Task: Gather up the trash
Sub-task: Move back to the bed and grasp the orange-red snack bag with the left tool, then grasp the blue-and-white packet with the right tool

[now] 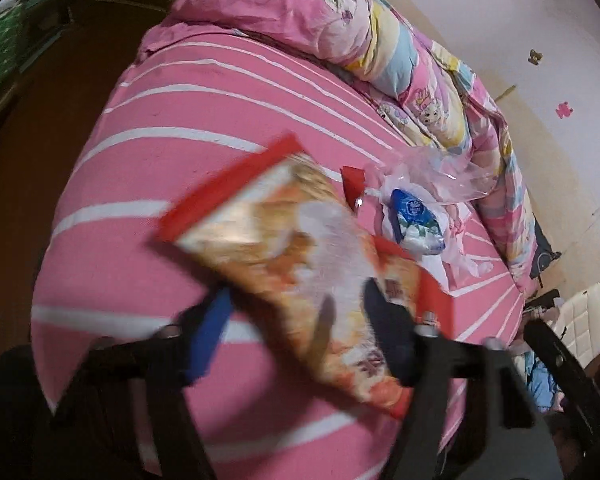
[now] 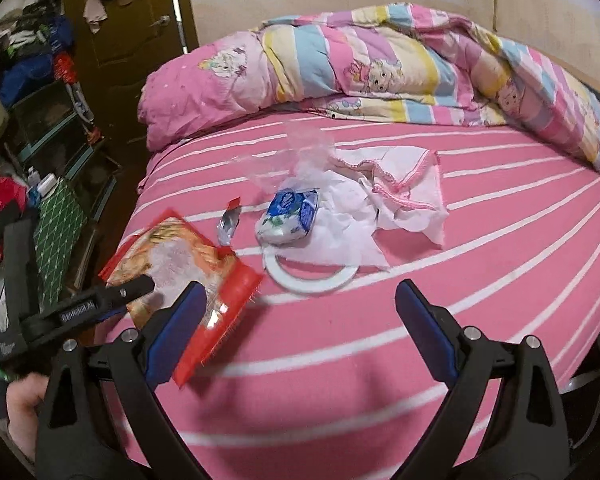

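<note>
A: Left gripper [image 1: 300, 316] — what's it got?

B: The flat red-edged orange snack wrapper [image 1: 288, 248], foil-backed, lies between its blue-padded fingers [image 1: 210, 332]. View's blurred, so can't tell if the pads press it or just straddle it. From the right wrist cam one black finger lies across the wrapper's top face.

A: And the right gripper [image 2: 300, 332]?

B: Jaws spread wide, nothing between them, only pink white-striped bedsheet [image 2: 380, 380]. The wrapper sits just beside its left finger, partly behind that pad.

A: Rest of the trash?

B: All beyond the right fingertips, approx. centre: a small red-and-silver torn foil scrap [image 2: 229, 222], a scrunched blue-and-white plastic packet [image 2: 290, 216] on crumpled white tissue paper [image 2: 340, 224], a white plastic ring [image 2: 310, 278] nearest the fingers (partly under the tissue), and clear crinkled plastic film [image 2: 296, 156] farther back.

A: Anything else?

B: White cloth w/ pink stitched trim [image 2: 408, 188] touching the tissue; rolled pink cartoon-print quilt [image 2: 360, 68] well beyond.
</note>
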Demonstrator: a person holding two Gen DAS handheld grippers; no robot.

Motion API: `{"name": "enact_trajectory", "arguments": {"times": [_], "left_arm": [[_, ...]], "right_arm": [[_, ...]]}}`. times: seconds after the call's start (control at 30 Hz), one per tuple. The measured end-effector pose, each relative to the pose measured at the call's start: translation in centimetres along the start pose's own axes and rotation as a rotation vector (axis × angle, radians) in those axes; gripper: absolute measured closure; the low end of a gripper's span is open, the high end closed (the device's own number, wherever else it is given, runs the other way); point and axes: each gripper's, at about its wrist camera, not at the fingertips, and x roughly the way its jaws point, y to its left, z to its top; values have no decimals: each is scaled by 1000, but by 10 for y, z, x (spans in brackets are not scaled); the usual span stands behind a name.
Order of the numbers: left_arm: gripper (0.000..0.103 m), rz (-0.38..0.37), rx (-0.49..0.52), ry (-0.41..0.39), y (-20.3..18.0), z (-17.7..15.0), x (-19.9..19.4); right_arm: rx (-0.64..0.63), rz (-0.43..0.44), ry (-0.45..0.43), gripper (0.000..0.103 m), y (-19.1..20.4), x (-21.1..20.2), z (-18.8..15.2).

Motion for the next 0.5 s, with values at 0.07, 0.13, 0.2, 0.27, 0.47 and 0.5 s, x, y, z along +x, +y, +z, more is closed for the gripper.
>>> {"name": "enact_trajectory", "arguments": {"times": [0.07,0.13,0.2,0.27,0.47,0.5], "left_arm": [[64,2,7,2,-1,4,7],[72,2,0,0,1,4,9],[76,8,4,-4,1,4,11],[79,9,9,-12,0,3,10],[86,-5,-12,-25,5,4,5],[86,-6,-17,-28,6,5,4]], "right_arm": [[19,2,10,9,-3,17,8],[34,9,19,9,-6,31,15],[41,15,25,9,-6,47,23],[50,22,35,9,-6,64,31],[84,41,85,21,-6,107,46],[87,46,96,30,-6,113,47]]}}
